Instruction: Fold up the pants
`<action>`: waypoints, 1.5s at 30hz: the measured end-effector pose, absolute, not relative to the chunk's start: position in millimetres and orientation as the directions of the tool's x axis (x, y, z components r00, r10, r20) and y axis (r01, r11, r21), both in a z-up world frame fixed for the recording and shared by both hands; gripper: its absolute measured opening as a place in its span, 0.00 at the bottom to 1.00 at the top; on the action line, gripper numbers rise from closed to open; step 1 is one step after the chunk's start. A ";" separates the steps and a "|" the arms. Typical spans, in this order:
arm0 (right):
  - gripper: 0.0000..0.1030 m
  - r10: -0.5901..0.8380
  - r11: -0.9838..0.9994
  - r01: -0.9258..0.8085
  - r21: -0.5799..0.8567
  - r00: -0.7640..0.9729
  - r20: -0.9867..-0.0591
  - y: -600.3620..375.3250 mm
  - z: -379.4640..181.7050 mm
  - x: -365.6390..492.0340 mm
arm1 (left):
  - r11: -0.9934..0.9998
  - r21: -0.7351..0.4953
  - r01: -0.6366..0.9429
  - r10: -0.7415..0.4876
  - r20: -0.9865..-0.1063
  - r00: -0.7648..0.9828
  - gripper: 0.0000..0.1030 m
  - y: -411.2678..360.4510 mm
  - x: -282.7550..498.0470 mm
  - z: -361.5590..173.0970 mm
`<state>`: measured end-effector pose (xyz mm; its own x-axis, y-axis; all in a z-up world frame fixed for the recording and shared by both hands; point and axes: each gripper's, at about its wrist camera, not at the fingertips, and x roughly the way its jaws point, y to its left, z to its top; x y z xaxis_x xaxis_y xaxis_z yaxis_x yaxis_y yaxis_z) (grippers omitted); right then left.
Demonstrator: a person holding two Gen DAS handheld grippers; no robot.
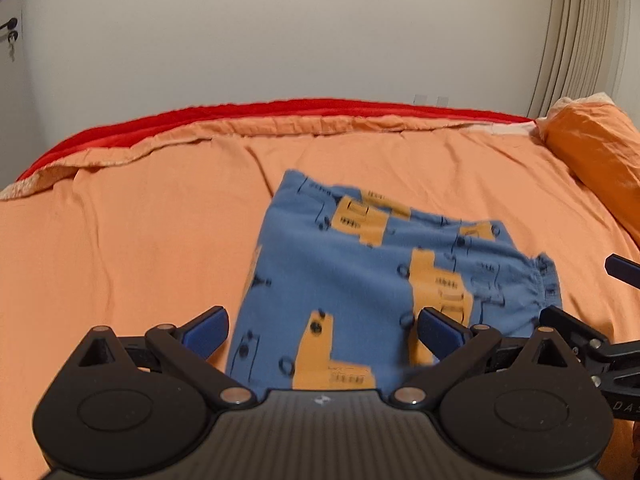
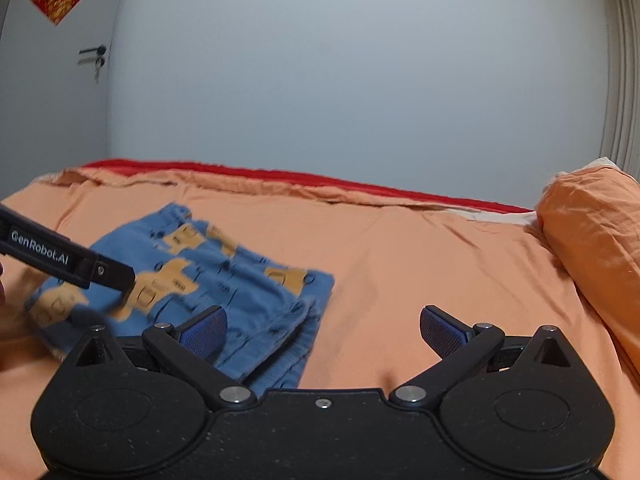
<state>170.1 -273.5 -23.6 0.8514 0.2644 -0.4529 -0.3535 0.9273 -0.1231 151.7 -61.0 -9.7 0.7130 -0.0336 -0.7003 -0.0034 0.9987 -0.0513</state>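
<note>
The blue pants [image 1: 360, 280] with orange truck prints lie folded into a compact stack on the orange bed cover [image 1: 120, 240]. My left gripper [image 1: 324, 332] is open and empty, held just above the near edge of the pants. In the right wrist view the pants [image 2: 224, 280] lie to the left, waistband end towards me. My right gripper [image 2: 324, 332] is open and empty, over the cover beside the pants' right edge. The left gripper's black body [image 2: 60, 258] reaches in from the left over the pants.
An orange pillow [image 2: 592, 256] lies at the right end of the bed. A red sheet [image 1: 280, 110] edges the far side against the wall. A door with a handle [image 2: 92, 56] stands at the far left. Curtains [image 1: 580, 40] hang at the right.
</note>
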 end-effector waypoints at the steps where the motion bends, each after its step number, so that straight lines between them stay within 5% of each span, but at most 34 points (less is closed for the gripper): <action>1: 0.99 0.253 0.926 -0.352 -0.135 0.845 -0.471 -272.4 -25.9 168.3 | 0.999 -0.047 -0.012 -0.024 -0.711 0.703 1.00 -60.2 148.2 -12.4; 14: 0.99 0.091 0.977 -0.180 -0.111 0.833 -0.546 -302.7 -30.2 153.9 | 0.991 -0.109 -0.071 -0.027 -0.705 0.708 0.99 -37.9 97.2 -27.3; 19: 0.99 0.191 0.970 -0.236 -0.058 0.887 -0.421 -296.3 -14.7 143.6 | 0.991 -0.109 -0.079 -0.019 -0.695 0.719 0.99 -40.4 90.7 -28.8; 26: 0.99 0.260 0.936 -0.346 -0.066 0.804 -0.535 -271.4 -36.6 152.1 | 0.996 -0.064 -0.065 0.003 -0.688 0.725 1.00 -45.9 87.3 -32.0; 45: 0.99 0.276 0.935 -0.354 -0.031 0.779 -0.563 -273.3 -42.6 154.7 | 0.998 -0.036 -0.053 0.014 -0.691 0.723 1.00 -48.8 84.5 -34.4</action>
<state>154.7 -273.3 -42.6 0.7787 0.2762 -0.5634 -0.3540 0.9347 -0.0312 84.5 -48.8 -34.4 0.7230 0.0139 -0.6907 -0.0534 0.9979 -0.0358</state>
